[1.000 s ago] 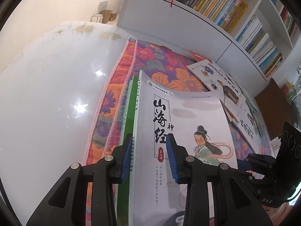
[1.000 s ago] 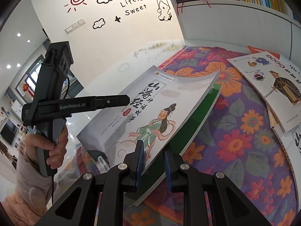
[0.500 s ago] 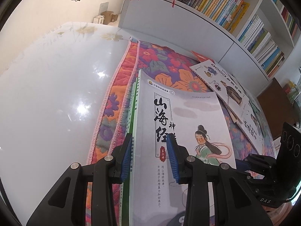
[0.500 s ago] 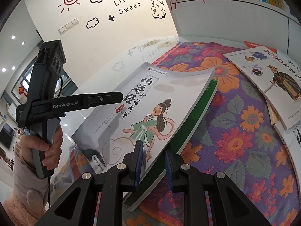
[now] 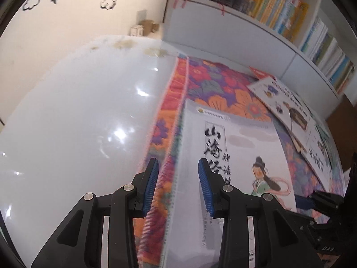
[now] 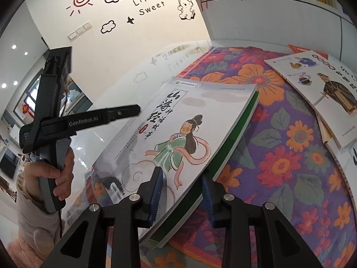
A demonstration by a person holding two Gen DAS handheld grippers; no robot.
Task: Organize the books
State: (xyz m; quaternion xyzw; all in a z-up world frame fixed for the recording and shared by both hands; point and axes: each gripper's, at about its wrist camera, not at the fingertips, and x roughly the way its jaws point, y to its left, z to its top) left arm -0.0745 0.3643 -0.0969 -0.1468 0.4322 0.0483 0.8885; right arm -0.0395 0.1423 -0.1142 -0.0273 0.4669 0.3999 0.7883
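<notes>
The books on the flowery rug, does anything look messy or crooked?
Yes. The white storybook sits skewed on a green book, so their edges do not line up. Further right, several picture books lie scattered and overlapping on the rug instead of standing on the shelves.

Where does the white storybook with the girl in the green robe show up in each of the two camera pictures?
Left wrist view: the white storybook fills the lower middle, right of the rug's edge.
Right wrist view: the storybook lies centre, slanting toward the bottom.
Shared landmark: the flowered rug.
</notes>
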